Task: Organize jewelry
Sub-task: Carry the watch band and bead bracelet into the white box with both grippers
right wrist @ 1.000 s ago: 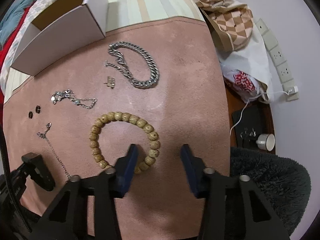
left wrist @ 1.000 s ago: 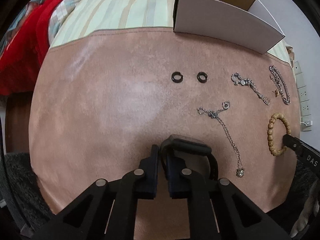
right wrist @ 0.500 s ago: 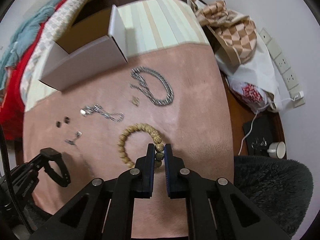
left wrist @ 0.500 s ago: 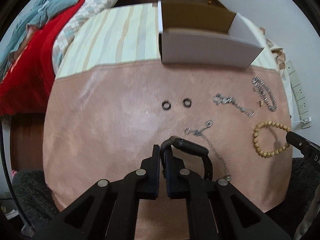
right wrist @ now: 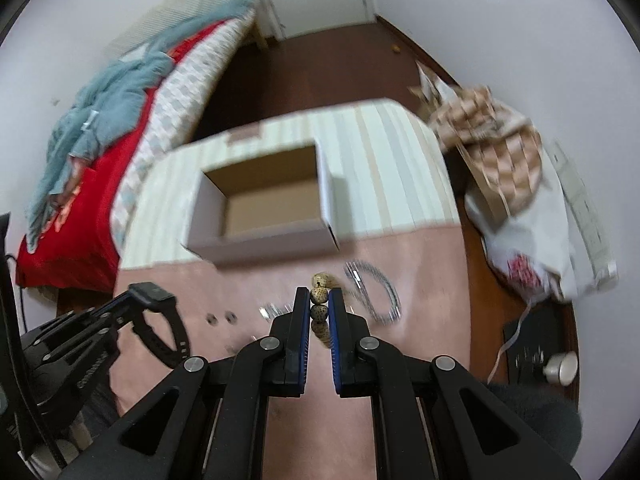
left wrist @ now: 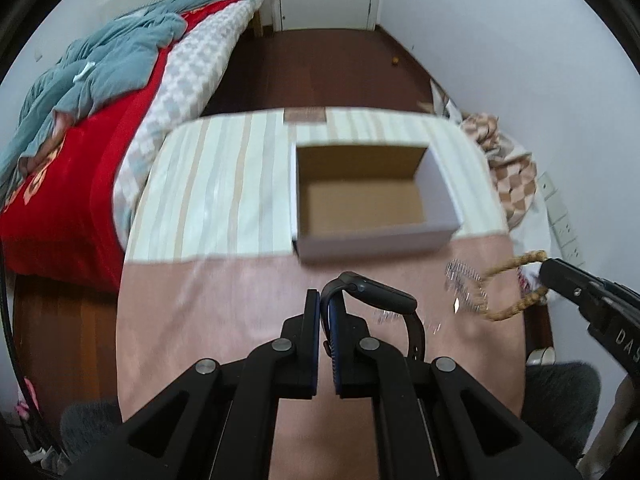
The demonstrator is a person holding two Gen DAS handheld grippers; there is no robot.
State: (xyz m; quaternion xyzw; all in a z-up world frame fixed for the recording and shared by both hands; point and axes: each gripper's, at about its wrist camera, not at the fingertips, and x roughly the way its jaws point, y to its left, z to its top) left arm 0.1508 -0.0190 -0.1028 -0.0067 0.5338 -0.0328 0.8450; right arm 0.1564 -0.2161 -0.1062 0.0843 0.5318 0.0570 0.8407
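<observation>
The left gripper (left wrist: 325,312) pinches the strap of the black watch (left wrist: 376,296); the right gripper (right wrist: 320,308) clamps the bead bracelet (right wrist: 320,308), both lifted near the open box (left wrist: 360,200). Light, floppy things: grip strap or beads squarely.

Left gripper (left wrist: 325,308) is riding raised, jaws pinching tight on the black watch (left wrist: 376,300). Right gripper (right wrist: 320,308) is hovering alongside it, jaws clamping the wooden bead bracelet (right wrist: 320,304) between them.
</observation>
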